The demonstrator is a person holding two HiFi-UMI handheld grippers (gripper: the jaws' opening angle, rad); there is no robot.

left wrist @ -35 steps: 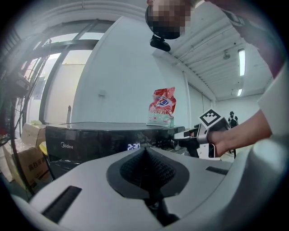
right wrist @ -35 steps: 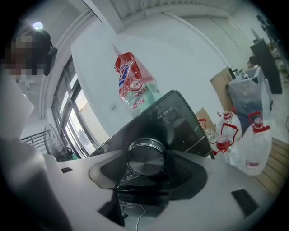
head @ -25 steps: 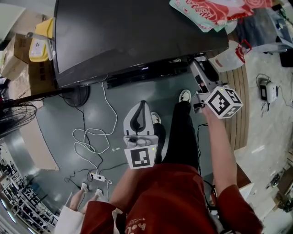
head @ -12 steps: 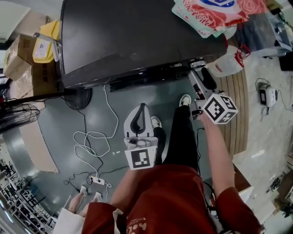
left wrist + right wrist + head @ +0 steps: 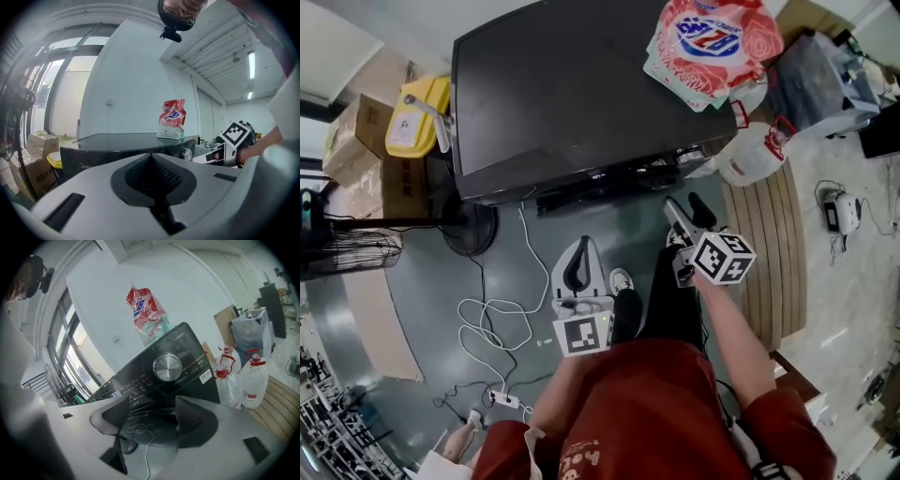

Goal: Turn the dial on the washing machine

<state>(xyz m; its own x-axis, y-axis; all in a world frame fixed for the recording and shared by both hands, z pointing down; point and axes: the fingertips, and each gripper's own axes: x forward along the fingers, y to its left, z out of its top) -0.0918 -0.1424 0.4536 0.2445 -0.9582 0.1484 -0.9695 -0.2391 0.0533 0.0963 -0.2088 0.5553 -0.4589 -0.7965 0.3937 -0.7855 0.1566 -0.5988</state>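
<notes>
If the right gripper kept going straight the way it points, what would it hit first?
Probably the washing machine, on its front slightly below the dial, though depth is unclear. The right gripper has just been opening its jaws, with nothing between them.

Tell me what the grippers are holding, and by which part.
Nothing. The left gripper is shut and empty. The right gripper has just been opening its jaws, with nothing between them, short of the dial.
</notes>
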